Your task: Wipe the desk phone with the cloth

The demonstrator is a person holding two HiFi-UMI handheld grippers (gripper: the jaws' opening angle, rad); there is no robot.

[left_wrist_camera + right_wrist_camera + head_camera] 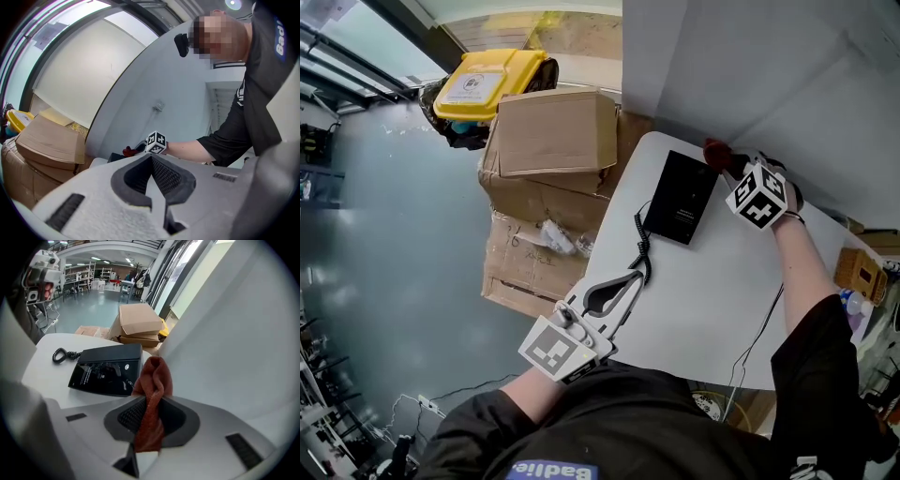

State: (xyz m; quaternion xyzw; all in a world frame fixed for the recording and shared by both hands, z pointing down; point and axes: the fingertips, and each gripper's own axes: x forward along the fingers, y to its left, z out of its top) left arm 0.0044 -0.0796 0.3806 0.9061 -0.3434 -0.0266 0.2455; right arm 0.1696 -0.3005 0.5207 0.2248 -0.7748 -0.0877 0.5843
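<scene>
The black desk phone (pixel 680 197) lies flat at the far side of the white table (pixel 712 309), and its coiled cord (pixel 642 246) trails toward me. My right gripper (pixel 729 164) hovers just right of the phone's far end, shut on a dark red cloth (pixel 716 150). In the right gripper view the cloth (pixel 152 390) stands bunched between the jaws, above the phone (pixel 107 369). My left gripper (pixel 634 276) is shut with nothing in it, over the table's left edge by the cord. Its own view shows the jaws closed (pixel 151 160).
Stacked cardboard boxes (pixel 553 141) stand against the table's left side, with a yellow bin (pixel 487 80) behind them. A white wall (pixel 769 66) runs close along the far edge. A thin cable (pixel 759 328) crosses the near right; a small wooden box (pixel 861 272) sits at the right.
</scene>
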